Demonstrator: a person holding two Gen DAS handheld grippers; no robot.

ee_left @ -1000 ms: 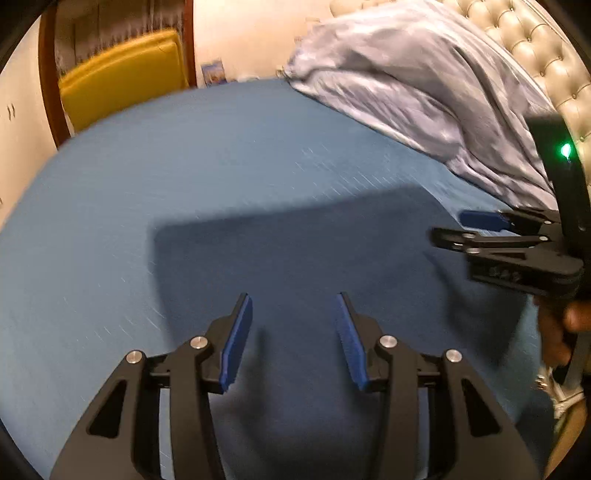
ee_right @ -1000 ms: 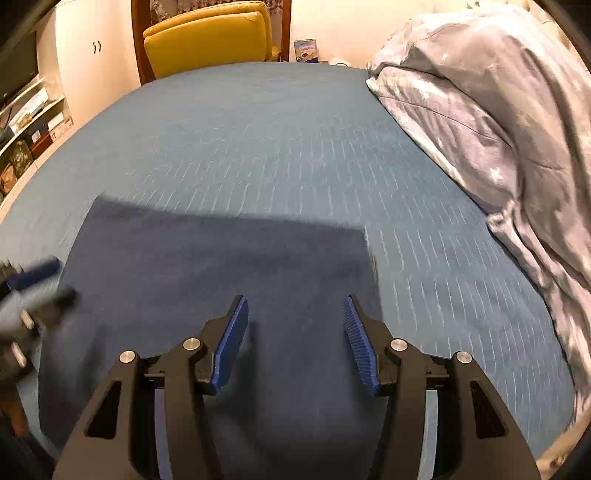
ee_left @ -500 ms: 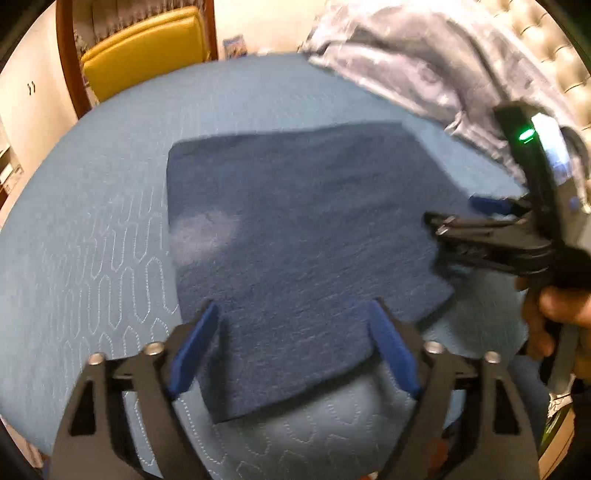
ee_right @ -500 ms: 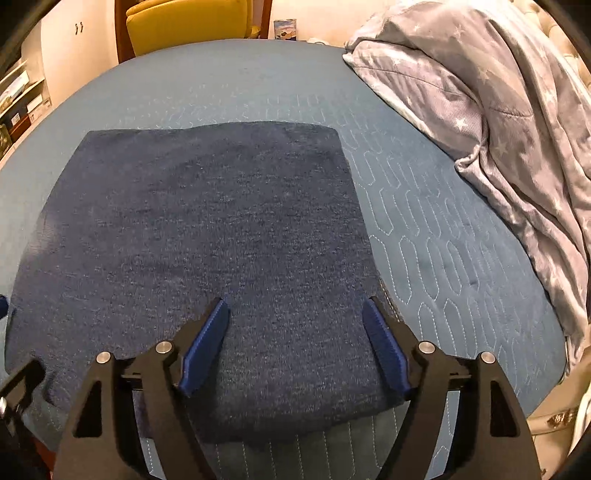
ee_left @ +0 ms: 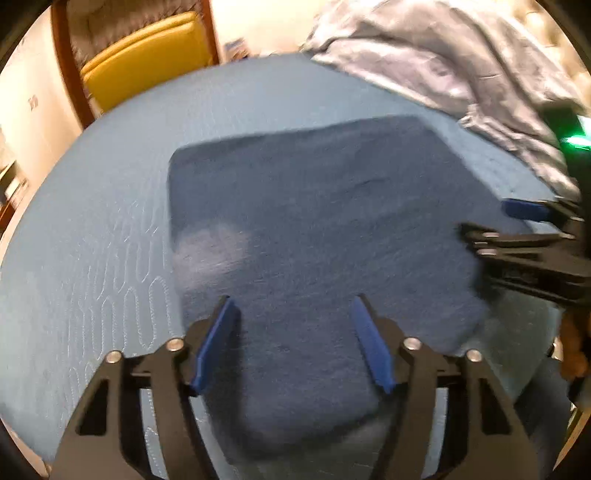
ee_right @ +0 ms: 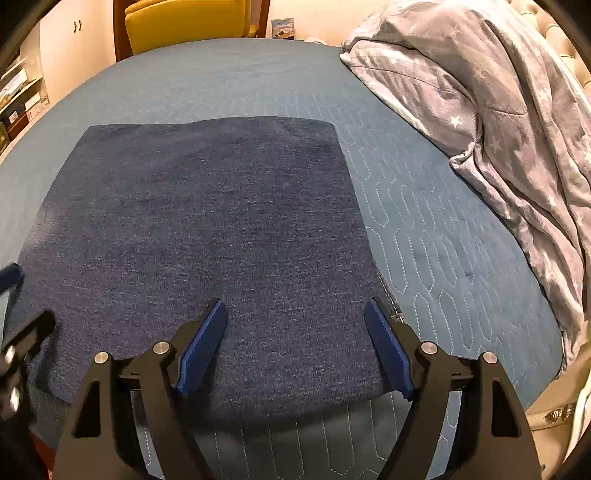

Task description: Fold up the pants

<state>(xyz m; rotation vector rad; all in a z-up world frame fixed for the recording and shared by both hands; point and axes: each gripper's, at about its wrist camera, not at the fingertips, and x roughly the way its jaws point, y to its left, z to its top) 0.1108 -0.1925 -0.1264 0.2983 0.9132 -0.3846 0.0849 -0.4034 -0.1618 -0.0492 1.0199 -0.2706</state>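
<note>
Blue quilted bed cover (ee_right: 443,236) fills both views, w/ a rumpled grey star-print duvet (ee_right: 498,110) heaped along its right side. Dark navy folded pants (ee_right: 207,240), a flat near-rectangular slab of knit fabric, lie on the cover near its front edge, apart from the duvet. Mustard-yellow armchair (ee_right: 184,22) stands beyond the far edge. Right gripper (ee_right: 295,347) and left gripper (ee_left: 293,341) both hover over the pants' near edge, blue-padded fingers spread wide, nothing between them.

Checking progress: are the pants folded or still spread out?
Folded. The pants lie flat on the bed as one compact rectangle, no separate legs showing. Both grippers, left and right, are open above it.
</note>
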